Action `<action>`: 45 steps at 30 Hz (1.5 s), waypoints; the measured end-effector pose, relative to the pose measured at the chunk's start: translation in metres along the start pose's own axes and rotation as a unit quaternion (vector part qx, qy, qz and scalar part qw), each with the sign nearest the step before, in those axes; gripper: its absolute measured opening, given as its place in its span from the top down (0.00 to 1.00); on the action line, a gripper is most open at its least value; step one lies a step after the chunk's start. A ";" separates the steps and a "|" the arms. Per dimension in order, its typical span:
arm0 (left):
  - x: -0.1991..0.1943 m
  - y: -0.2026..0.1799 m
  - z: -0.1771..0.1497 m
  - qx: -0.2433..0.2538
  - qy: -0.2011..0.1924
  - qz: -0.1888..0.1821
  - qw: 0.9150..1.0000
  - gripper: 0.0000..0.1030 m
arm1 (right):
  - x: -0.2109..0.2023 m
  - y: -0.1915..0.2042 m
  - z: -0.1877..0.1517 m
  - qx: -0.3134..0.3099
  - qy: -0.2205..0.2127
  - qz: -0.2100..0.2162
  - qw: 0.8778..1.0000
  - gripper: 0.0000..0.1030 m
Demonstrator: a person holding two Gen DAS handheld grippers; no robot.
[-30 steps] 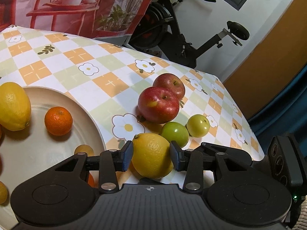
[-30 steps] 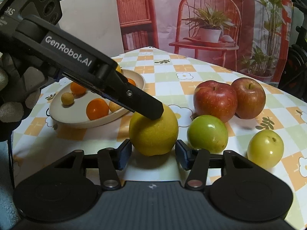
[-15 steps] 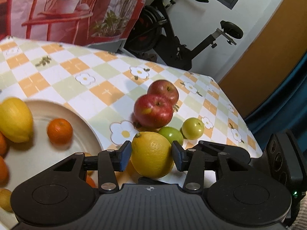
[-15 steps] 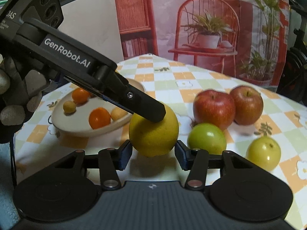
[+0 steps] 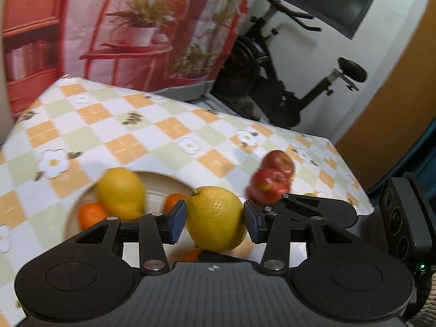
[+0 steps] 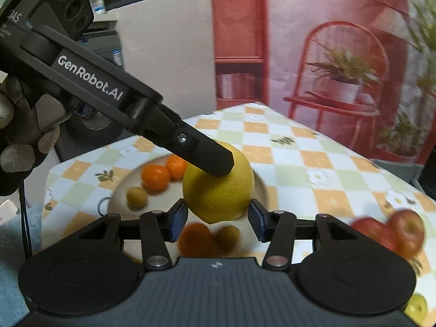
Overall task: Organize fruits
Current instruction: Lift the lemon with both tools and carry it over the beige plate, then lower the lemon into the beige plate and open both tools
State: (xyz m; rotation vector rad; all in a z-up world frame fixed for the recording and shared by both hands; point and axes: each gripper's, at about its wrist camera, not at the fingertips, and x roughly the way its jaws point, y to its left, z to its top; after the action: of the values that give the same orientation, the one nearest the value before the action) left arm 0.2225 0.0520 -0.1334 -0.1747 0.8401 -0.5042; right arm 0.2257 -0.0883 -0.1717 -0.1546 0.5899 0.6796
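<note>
My left gripper [image 5: 215,219] is shut on a yellow lemon [image 5: 216,218] and holds it in the air over the near rim of the cream plate [image 5: 160,179]. The plate holds another lemon [image 5: 121,193] and several small oranges [image 5: 91,214]. In the right wrist view the same lemon [image 6: 218,188] sits between the pads of my right gripper [image 6: 218,218], with a left finger [image 6: 201,152] on top of it. Whether the right pads touch it is unclear. Two red apples [image 5: 272,179] lie on the tablecloth to the right.
The table has a checked flower tablecloth [image 5: 163,136]. A green fruit [image 6: 417,306] lies near the right apples [image 6: 392,234]. Behind the table are an exercise bike [image 5: 286,81] and a red printed backdrop [image 5: 136,27]. The table's right edge is close to the apples.
Both grippers have lifted the lemon off the tablecloth and carried it left, from beside the apples and green fruits to above the plate.
</note>
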 end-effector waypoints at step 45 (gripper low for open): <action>0.005 0.057 -0.017 -0.047 0.006 0.048 0.998 0.54 | 0.088 0.024 0.007 -0.017 0.075 0.041 0.996 0.49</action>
State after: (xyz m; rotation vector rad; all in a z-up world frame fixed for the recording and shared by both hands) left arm 0.2333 0.0999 -0.1677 -0.2168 0.8811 -0.3773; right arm 0.2686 -0.0197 -0.2135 -0.2154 0.7322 0.7619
